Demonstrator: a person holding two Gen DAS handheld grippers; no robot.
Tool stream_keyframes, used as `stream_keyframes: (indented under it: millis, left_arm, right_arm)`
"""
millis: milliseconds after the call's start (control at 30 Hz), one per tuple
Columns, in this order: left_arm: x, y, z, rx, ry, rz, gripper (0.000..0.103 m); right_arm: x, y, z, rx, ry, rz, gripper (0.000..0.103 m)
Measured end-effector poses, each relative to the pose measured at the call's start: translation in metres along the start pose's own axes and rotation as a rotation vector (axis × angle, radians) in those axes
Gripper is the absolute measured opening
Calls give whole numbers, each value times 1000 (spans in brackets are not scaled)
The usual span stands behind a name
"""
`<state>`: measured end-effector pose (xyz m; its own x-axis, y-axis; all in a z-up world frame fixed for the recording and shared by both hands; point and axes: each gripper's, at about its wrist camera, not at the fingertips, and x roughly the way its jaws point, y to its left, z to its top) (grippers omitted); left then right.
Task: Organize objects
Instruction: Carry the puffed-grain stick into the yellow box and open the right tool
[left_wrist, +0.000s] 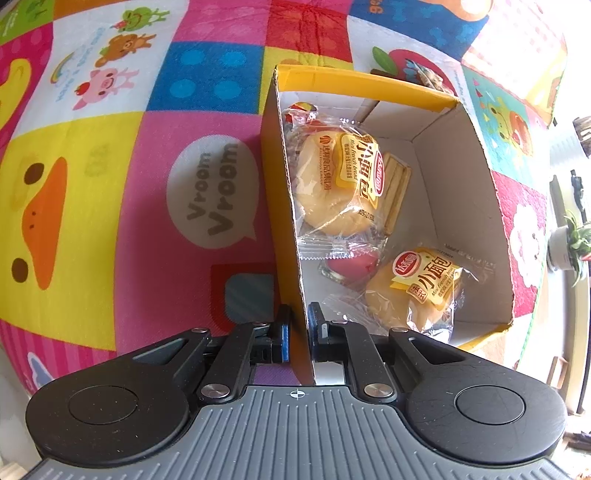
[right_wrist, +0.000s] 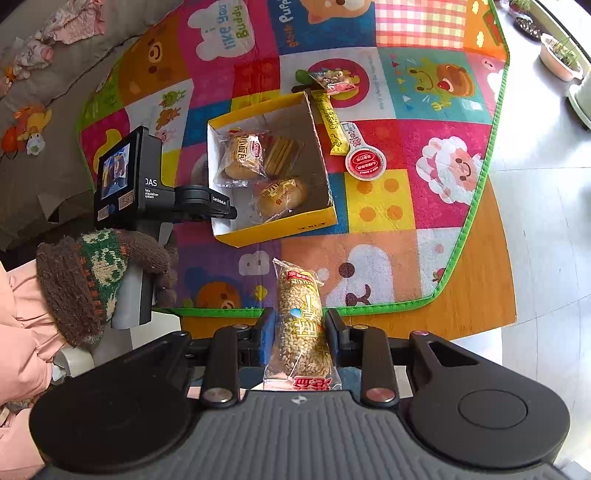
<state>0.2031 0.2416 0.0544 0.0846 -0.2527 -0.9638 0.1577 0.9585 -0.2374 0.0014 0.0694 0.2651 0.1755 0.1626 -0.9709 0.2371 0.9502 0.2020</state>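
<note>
A yellow cardboard box (left_wrist: 458, 206) (right_wrist: 280, 232) lies open on a colourful play mat. Inside are two wrapped mini breads (left_wrist: 332, 181) (left_wrist: 413, 291), a biscuit pack (left_wrist: 397, 192) and a small pink sweet (left_wrist: 354, 264). My left gripper (left_wrist: 299, 314) is shut on the box's left wall (left_wrist: 284, 236). My right gripper (right_wrist: 300, 321) is shut on a long puffed-rice bar in clear wrap (right_wrist: 301, 321), held above the mat's near edge, short of the box.
On the mat beyond the box lie a yellow stick packet (right_wrist: 330, 125), a round red-lidded cup (right_wrist: 365, 162) and a small snack bag (right_wrist: 332, 79). The mat (right_wrist: 391, 258) rests on a wooden table. Potted plants (right_wrist: 559, 59) stand on the floor at right.
</note>
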Motion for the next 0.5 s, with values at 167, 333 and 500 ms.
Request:
stream_keyframes:
  millis: [167,333,500]
  left_arm:
    - [1,6,1,-21,-2,-20,13]
    - [1,15,-2,-49,3,-42,13]
    - [2,20,-2,-77,10,-51,13]
  right_arm:
    - [-2,6,15,-2,-8,27,28]
    - [7,18,31,-28,-2,26,28]
    - [30,20,58,3,6,15,28]
